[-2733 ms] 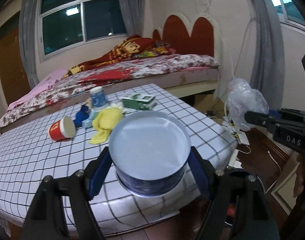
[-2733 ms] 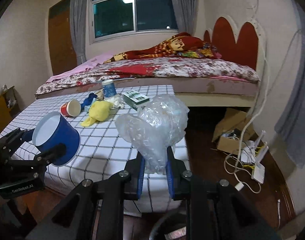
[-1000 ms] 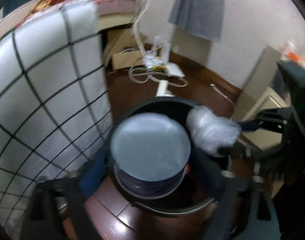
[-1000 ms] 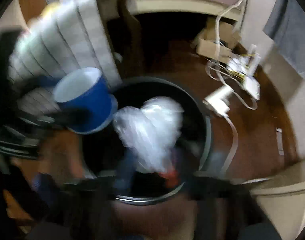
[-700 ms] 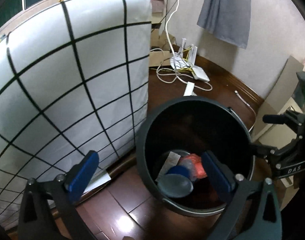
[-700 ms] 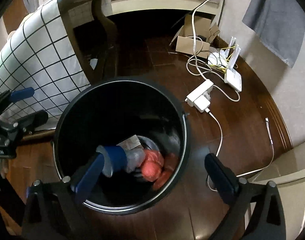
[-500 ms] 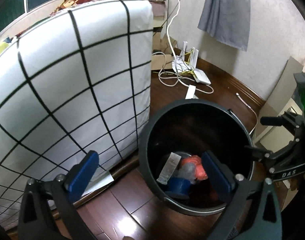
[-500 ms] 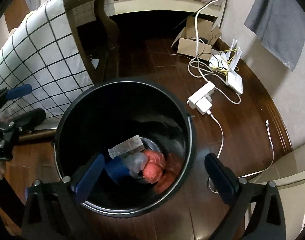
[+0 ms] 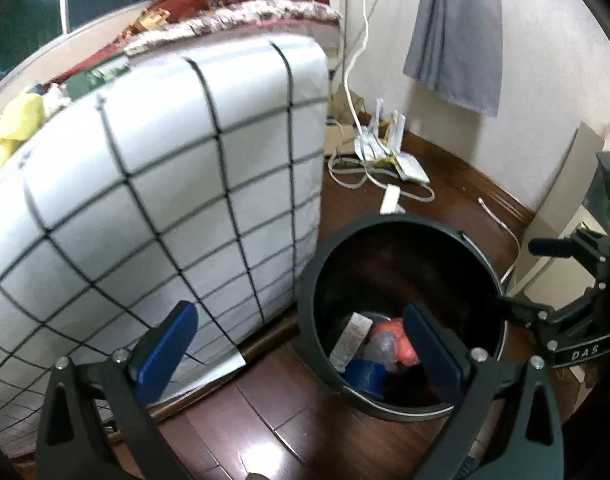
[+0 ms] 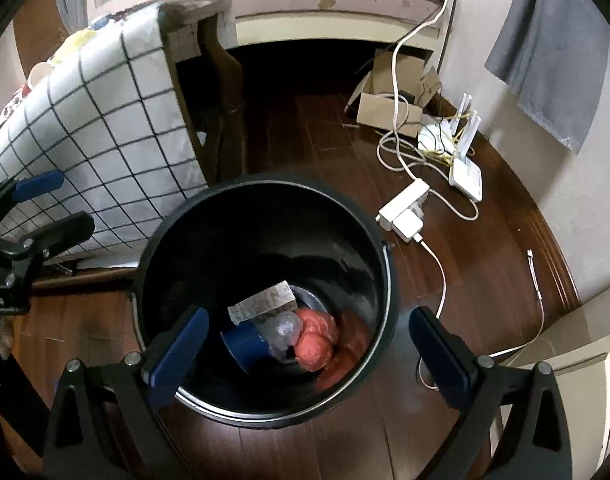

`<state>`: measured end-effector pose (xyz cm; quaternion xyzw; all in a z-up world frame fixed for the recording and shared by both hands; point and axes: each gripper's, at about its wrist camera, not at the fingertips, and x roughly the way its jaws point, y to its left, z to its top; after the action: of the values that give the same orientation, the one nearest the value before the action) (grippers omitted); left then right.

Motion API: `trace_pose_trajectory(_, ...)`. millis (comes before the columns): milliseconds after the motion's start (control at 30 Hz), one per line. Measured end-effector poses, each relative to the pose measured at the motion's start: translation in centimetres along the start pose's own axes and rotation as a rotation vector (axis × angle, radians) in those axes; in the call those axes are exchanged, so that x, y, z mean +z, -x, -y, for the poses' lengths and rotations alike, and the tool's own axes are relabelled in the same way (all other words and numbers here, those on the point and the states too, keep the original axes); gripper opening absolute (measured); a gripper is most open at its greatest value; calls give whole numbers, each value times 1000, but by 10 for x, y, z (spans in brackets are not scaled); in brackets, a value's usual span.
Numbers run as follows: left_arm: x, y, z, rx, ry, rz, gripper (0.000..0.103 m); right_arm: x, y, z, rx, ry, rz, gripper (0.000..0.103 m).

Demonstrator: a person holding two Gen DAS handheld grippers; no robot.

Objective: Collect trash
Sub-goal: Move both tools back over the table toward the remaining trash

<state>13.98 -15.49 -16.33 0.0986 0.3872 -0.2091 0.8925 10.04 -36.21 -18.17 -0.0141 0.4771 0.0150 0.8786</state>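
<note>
With both the left tongs (image 9: 301, 338) and right tongs (image 10: 307, 338) spread empty, the blue paper cup (image 10: 244, 345) and clear plastic wrap (image 10: 283, 334) were seen lying in the black round bin (image 10: 385, 280), while yellow crumpled trash (image 9: 19, 122) was left on the checked desk (image 9: 165, 184), upper left.

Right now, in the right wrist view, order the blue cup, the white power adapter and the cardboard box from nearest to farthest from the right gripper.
1. blue cup: inside the bin, just beyond the right gripper.
2. white power adapter: on the floor, right of the bin.
3. cardboard box: far back by the bed.
</note>
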Motion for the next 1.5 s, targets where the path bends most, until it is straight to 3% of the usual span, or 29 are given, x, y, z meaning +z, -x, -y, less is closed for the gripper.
trace_pose_trajectory(400,-7,27,-17,52,26,22,103,-2,27,-25,10,21,50,102)
trace_pose_trajectory(733,-1,75,-49,109,113,112,103,17,55,-51,34,25,152,102)
trace_pose_trajectory(1133,-5,121,-98,229,196,169,103,45,81,-112,95,108,243,102)
trace_pose_trajectory(1500,-15,148,-132,282,263,202,103,64,94,-158,146,180,293,102)
